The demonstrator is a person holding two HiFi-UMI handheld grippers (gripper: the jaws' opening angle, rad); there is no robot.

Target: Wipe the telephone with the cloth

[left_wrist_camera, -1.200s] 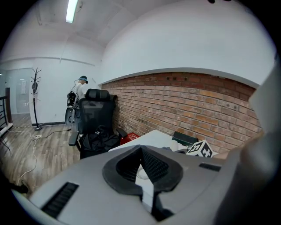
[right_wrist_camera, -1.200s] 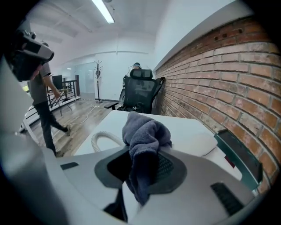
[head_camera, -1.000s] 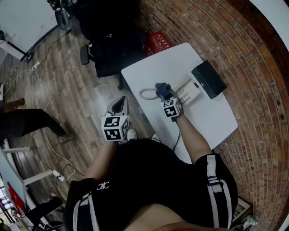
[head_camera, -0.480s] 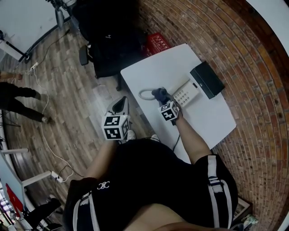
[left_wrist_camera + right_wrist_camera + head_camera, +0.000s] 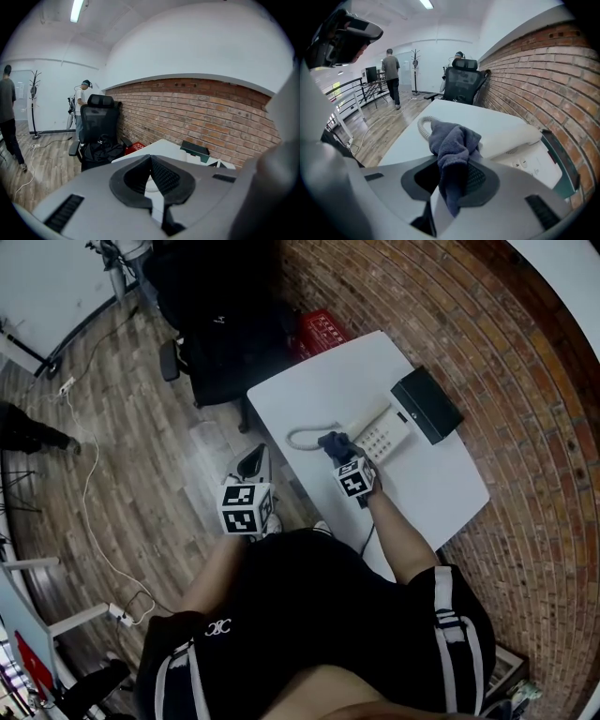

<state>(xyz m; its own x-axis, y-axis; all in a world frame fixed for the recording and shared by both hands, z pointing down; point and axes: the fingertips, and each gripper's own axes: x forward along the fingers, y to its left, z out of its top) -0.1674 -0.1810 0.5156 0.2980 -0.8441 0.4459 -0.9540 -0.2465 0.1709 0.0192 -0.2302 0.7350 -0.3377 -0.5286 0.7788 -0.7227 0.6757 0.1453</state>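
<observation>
A white telephone (image 5: pixel 386 433) lies on the white table (image 5: pixel 319 390), its coiled cord (image 5: pixel 302 439) curling to the left. My right gripper (image 5: pixel 343 454) is shut on a dark blue-grey cloth (image 5: pixel 333 442), which rests at the left end of the phone. In the right gripper view the cloth (image 5: pixel 453 143) bunches up from the right gripper (image 5: pixel 452 180), just in front of the handset (image 5: pixel 513 135) and beside the cord (image 5: pixel 423 127). My left gripper (image 5: pixel 251 465) hangs off the table's near-left side, over the floor. The left gripper (image 5: pixel 151 174) is shut and holds nothing.
A black box (image 5: pixel 427 404) sits on the table right behind the phone, near the brick wall (image 5: pixel 525 381). A black office chair (image 5: pixel 220 324) and a red crate (image 5: pixel 326 329) stand beyond the table's far end. Cables trail over the wood floor (image 5: pixel 122 427) at left.
My right gripper and the cloth have slid a little nearer to me beside the phone's left end. A person at the left of the floor has walked nearly out of view.
</observation>
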